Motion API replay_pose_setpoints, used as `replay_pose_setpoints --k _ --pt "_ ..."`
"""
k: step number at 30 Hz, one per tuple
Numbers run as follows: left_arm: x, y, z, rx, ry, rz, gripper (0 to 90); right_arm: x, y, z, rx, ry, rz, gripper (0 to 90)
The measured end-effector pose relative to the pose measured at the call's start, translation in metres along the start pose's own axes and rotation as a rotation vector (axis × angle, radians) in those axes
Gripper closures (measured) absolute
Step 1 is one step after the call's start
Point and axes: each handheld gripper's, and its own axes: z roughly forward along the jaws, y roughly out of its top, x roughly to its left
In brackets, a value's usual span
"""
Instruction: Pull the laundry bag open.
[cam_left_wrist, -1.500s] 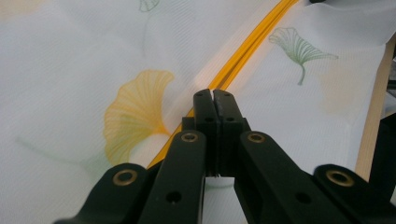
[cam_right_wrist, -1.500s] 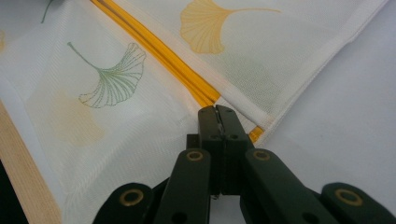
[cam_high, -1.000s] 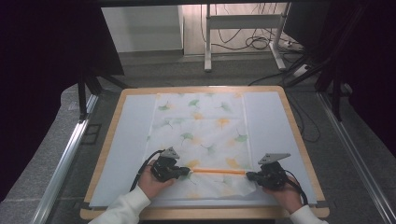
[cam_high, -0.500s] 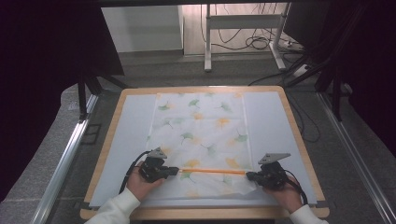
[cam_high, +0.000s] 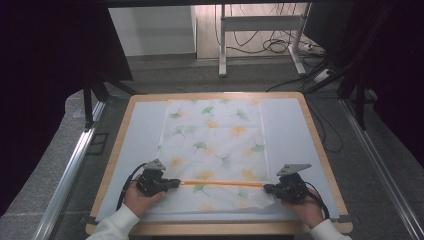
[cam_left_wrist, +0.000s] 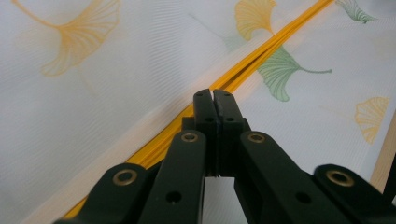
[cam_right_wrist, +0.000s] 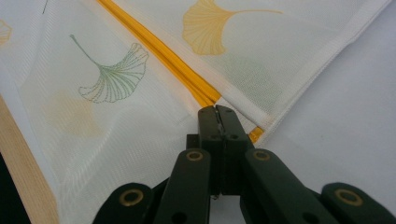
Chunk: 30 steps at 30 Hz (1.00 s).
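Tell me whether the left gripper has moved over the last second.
Yes. The left gripper has slid left along the orange zipper, toward the table's left wooden edge.

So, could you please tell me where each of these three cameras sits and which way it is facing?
High view: above the person's side, looking forward and down on the table; both hands show, with the left gripper and right gripper.
Left gripper view: rides on the left gripper, looking along its shut jaws at the orange zipper.
Right gripper view: rides on the right gripper, jaws shut at the zipper's end.
Shared: all show the ginkgo-print cloth bag.
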Motion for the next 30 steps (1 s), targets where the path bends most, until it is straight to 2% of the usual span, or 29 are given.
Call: replay_pose_setpoints --k 6,8,13,21,30 --pt "0.005 -0.005 -0.006 -0.006 0.006 -0.012 90.0 0.0 0.0 0.0 0.0 0.0 -0.001 90.0" --pt "0.007 -0.007 -0.008 -0.008 -0.006 -0.02 90.0 0.0 0.0 0.0 0.0 -0.001 -0.002 90.0" --pt "0.009 -0.01 -0.012 -0.011 0.0 -0.019 90.0 0.0 0.0 0.0 0.002 0.0 -0.001 90.0" --pt "0.02 -0.021 -0.024 -0.023 0.014 -0.053 90.0 0.0 0.0 0.0 0.001 0.002 0.0 90.0" --pt "0.031 -0.03 -0.037 -0.027 0.028 -0.071 90.0 0.0 0.0 0.0 0.0 0.0 0.001 90.0"
